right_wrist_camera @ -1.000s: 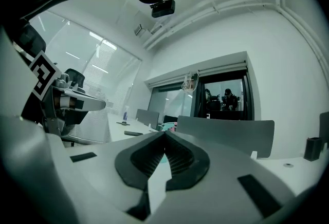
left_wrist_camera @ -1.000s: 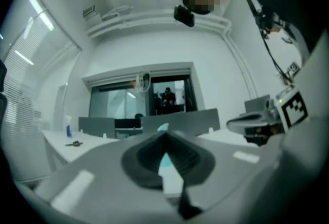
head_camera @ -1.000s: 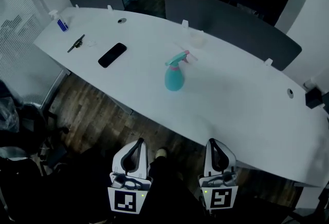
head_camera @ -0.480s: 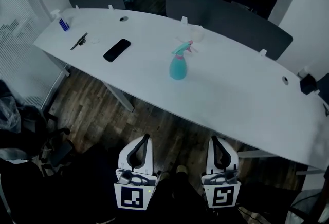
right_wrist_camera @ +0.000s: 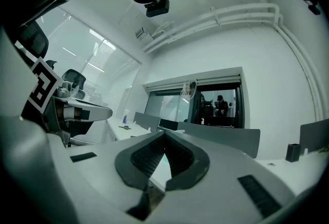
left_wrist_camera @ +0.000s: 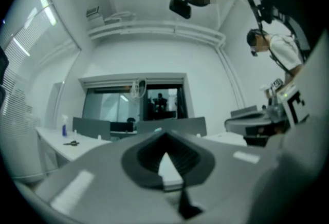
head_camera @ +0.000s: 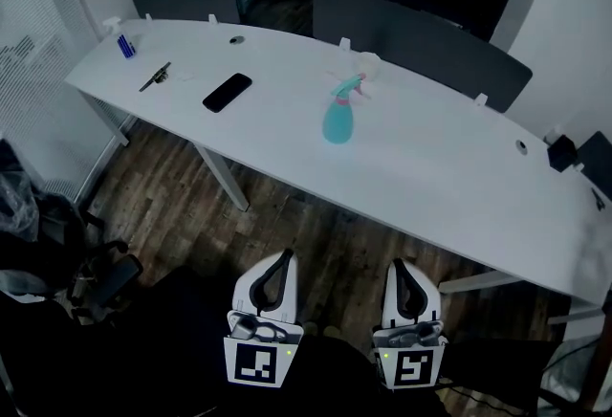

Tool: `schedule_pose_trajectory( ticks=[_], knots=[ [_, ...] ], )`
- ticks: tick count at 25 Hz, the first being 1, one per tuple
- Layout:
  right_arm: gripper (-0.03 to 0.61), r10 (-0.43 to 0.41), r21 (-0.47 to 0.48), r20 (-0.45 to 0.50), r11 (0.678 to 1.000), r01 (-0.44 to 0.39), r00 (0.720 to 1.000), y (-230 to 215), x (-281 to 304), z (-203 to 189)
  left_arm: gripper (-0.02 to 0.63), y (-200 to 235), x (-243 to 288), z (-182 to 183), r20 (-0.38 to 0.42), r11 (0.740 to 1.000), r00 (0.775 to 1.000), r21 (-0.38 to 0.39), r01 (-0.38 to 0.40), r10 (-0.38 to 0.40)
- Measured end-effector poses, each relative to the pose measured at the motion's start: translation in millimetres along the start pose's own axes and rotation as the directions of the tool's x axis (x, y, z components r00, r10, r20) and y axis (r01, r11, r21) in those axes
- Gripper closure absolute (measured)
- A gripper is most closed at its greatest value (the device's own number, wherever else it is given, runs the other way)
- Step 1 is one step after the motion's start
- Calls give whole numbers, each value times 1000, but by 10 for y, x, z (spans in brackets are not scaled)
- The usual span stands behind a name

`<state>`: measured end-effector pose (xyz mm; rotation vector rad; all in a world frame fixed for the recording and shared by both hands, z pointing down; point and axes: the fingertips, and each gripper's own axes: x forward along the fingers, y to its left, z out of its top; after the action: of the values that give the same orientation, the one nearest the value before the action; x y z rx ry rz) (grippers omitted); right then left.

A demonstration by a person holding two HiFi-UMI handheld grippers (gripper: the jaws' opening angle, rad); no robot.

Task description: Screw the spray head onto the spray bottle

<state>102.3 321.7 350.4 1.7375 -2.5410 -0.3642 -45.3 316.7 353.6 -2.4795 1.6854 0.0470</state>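
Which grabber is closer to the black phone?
Left. In the head view the left gripper sits short of the table, below and a little right of the phone; the right gripper is farther right, also short of the table.

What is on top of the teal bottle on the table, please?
A teal spray head sits on the bottle. The head covers the neck, so whether it is screwed tight cannot be seen.
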Motion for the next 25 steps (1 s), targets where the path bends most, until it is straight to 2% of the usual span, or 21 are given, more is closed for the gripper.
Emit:
schedule_pose_trajectory(
  ticks=[9, 16, 20, 25],
  knots=[
    [574, 40, -37, 21, 999, -39, 999, -49, -23, 115, 615, -163, 30, 109, 12, 999, 1000, 46, 4, -5],
    [574, 36, -41, 26, 999, -35, 999, -70, -39, 140, 615, -240, 66, 126, 16, 999, 1000, 46, 17, -18],
    [574, 33, -42, 17, 999, -33, 999, -103, -66, 129, 615, -274, 77, 152, 14, 996, 999, 87, 28, -29],
    [574, 34, -37, 6, 999, -33, 999, -139, -67, 98, 615, -294, 91, 139, 14, 996, 1000, 88, 22, -23]
  ],
)
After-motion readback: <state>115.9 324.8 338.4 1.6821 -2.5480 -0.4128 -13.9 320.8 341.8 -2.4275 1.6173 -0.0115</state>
